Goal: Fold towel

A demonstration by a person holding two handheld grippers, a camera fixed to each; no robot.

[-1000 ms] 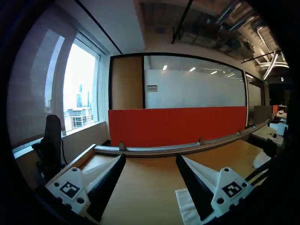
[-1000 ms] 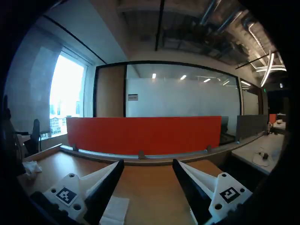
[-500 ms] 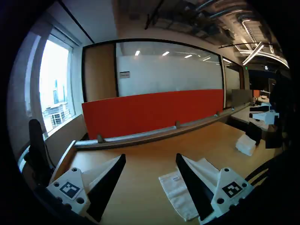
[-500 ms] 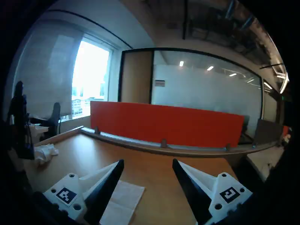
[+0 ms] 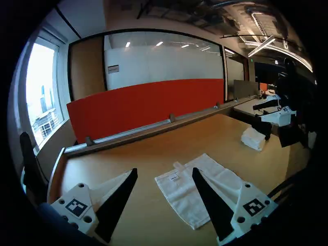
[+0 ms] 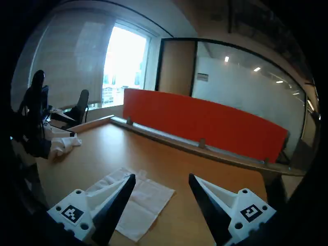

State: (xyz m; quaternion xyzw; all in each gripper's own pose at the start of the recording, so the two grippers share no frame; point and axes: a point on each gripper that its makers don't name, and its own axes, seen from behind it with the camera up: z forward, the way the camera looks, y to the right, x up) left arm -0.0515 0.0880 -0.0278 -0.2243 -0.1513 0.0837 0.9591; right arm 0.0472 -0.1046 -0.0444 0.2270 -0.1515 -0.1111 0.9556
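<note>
The towel (image 5: 180, 192) lies spread flat on the desk (image 5: 164, 143), a thin white rectangle with soft creases and a small tag near its far edge. In the left gripper view it sits at about 5 o'clock, partly behind one finger of the left claw (image 5: 164, 169), whose dark wedge-shaped fingers stand wide apart, gripping nothing. In the right gripper view the towel (image 6: 143, 201) shows between 6 and 7 o'clock, and the right claw (image 6: 161, 175) is likewise spread wide and empty (whether either claw touches the cloth I cannot tell). The desk is smooth, honey-coloured wood. A lumpy white bundle (image 5: 253, 138) rests at 3 o'clock, well apart from the towel. Along the desk's far edge, toward 12 o'clock, runs a flat red divider panel (image 5: 143, 102) held in small metal clips. Behind it stands a frosted glass wall (image 5: 164, 61), and a bright window (image 5: 39, 102) is at 9 o'clock.
</note>
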